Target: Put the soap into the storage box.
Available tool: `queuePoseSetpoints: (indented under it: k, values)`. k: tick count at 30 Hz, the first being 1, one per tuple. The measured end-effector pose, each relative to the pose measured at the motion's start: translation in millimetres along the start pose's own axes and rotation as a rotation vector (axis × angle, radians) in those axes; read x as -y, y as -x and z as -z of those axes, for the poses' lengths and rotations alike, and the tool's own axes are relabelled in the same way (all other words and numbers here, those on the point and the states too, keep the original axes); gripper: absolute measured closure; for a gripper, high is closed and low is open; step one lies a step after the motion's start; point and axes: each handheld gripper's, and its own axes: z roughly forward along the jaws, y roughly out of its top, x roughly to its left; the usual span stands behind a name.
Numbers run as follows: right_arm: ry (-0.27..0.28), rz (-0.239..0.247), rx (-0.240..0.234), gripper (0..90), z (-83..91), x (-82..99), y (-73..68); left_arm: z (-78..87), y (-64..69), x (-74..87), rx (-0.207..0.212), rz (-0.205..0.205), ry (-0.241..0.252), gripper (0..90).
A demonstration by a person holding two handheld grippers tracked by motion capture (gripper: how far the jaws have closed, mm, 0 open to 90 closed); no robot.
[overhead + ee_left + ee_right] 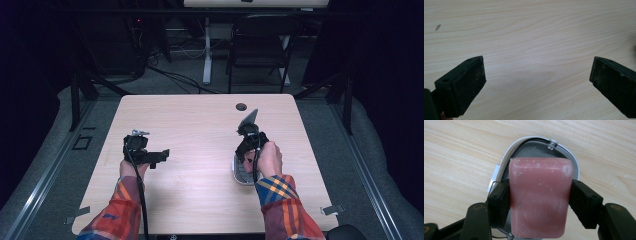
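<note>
Right gripper view: gripper [539, 202] clamps pink soap bar [539, 197] over dish [506, 157].

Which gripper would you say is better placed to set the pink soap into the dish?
Right: the right gripper is clamped on the pink soap directly above the dish. The left gripper is open over bare table.

The counter [529, 30] looks like pale wood or wood-grain laminate, smooth and matt, with fine streaked grain. The soap bar [539, 197] is pink and waxy, dull rather than shiny, its face scuffed with whitish powdery marks. Under it the soap dish [506, 162] has a smooth white plastic rim with a slight gloss and a thin metal wire along it. The pads [469, 87] on the jaws are black, rubbery and rough, speckled with dust. The sleeves [280, 192] are plaid cloth.
</note>
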Motion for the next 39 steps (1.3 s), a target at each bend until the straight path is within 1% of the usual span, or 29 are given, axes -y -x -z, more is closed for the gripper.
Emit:
queuePoseSetpoints:
  k: [1, 3, 4, 5, 6, 7, 8, 10, 12, 14, 16, 17, 18, 21, 22, 23, 24, 25, 26, 27, 29, 30, 31, 32, 33, 37, 38, 39]
  values:
    - [0.019, -0.018, -0.008, 37.1, -1.7, 0.9, -0.8, 0.1, 0.1, 0.0, 0.000, 0.001, 0.002, 0.3]
    - [0.006, -0.021, -0.006, 37.1, -1.4, 0.8, -0.2, 0.0, 1.2, -0.1, 0.001, 0.001, 0.003, 0.3]
    - [-0.002, -0.025, -0.005, 37.0, -1.5, 1.1, 0.7, 0.0, 1.6, -0.3, -0.001, -0.005, 0.003, 0.3]
    - [0.011, -0.051, -0.017, 37.0, -2.7, 2.4, 1.6, 0.1, 2.4, -0.6, 0.002, -0.013, 0.001, 0.3]
    - [0.011, -0.051, -0.017, 37.0, -2.7, 2.4, 1.6, 0.1, 2.9, -0.6, 0.002, -0.014, 0.001, 0.3]
    - [0.016, -0.061, -0.025, 37.0, -3.3, 2.9, 2.0, -0.1, 3.2, -0.6, 0.000, -0.015, 0.003, 0.2]
    - [0.007, -0.069, -0.027, 36.9, -3.7, 3.5, 2.6, -0.1, 3.1, -0.6, 0.000, -0.015, 0.003, 0.2]
    - [-0.008, -0.074, -0.036, 36.7, -4.5, 5.0, 3.5, 0.2, 2.8, -0.8, 0.002, -0.015, 0.002, 0.2]
    - [-0.005, -0.075, -0.049, 36.2, -6.1, 6.6, 4.0, 0.2, 3.4, -0.8, 0.002, -0.013, 0.002, 0.2]
    - [-0.025, -0.071, -0.060, 36.0, -6.3, 6.9, 5.0, -0.3, 3.9, -0.9, 0.003, -0.014, 0.003, 0.2]
    - [0.006, -0.080, -0.067, 36.0, -5.9, 8.0, 4.8, -0.4, 3.7, -0.9, 0.003, -0.013, 0.002, 0.2]
    - [-0.003, -0.073, -0.068, 35.5, -3.5, 7.9, 4.8, -0.5, 3.4, -0.9, 0.002, -0.012, 0.002, 0.3]
    - [0.012, -0.074, -0.067, 35.4, -3.1, 8.3, 4.4, -0.3, 3.0, -0.9, 0.002, -0.015, -0.001, 0.3]
    - [0.014, -0.066, -0.066, 35.8, 0.0, 8.7, 4.1, -0.5, 3.6, -0.9, 0.004, -0.014, 0.000, 0.3]
    - [0.031, -0.068, -0.077, 35.7, 0.4, 9.4, 4.0, -0.5, 3.7, -0.9, 0.003, -0.013, 0.000, 0.2]
    - [0.036, -0.063, -0.081, 35.5, 1.5, 9.8, 4.0, -0.5, 3.6, -0.9, 0.004, -0.014, 0.000, 0.2]
    - [0.029, -0.040, -0.078, 35.2, 4.1, 9.8, 4.8, -0.4, 3.6, -1.0, 0.004, -0.014, 0.000, 0.2]
    - [0.038, -0.044, -0.076, 35.1, 4.5, 10.3, 4.2, -0.4, 3.6, -1.0, 0.004, -0.015, -0.001, 0.2]
    - [0.062, -0.044, -0.077, 34.5, 5.4, 11.4, 3.6, -0.4, 3.7, -0.9, 0.004, -0.015, 0.000, 0.3]
    - [0.052, -0.033, -0.077, 33.9, 6.7, 11.4, 4.5, -0.5, 3.6, -0.9, 0.004, -0.014, 0.001, 0.2]
    - [0.072, -0.025, -0.080, 32.6, 10.0, 12.6, 5.7, -0.5, 3.5, -0.9, 0.005, -0.014, 0.001, 0.2]
    - [0.081, -0.026, -0.081, 31.3, 11.6, 13.3, 6.1, -0.5, 3.5, -0.9, 0.005, -0.014, 0.002, 0.2]
    - [0.070, -0.006, -0.084, 30.1, 14.3, 13.4, 8.3, -0.5, 3.6, -0.9, 0.005, -0.015, 0.001, 0.2]
    - [0.088, -0.011, -0.086, 29.6, 14.9, 14.6, 8.5, -0.5, 3.6, -1.0, 0.006, -0.016, 0.000, 0.2]
    - [0.083, 0.004, -0.085, 28.8, 17.3, 15.1, 9.9, -0.5, 3.7, -1.0, 0.006, -0.016, 0.000, 0.2]
    - [0.116, 0.031, -0.088, 23.1, 24.4, 19.9, 14.0, -0.4, 3.9, -1.0, 0.007, -0.019, -0.001, 0.2]
    - [0.119, 0.049, -0.083, 21.5, 27.5, 21.0, 16.0, -0.2, 3.8, -1.0, 0.007, -0.022, -0.003, 0.2]
    - [0.136, 0.046, -0.079, 20.5, 29.1, 22.9, 16.6, -0.4, 4.0, -0.9, 0.006, -0.024, -0.001, 0.2]
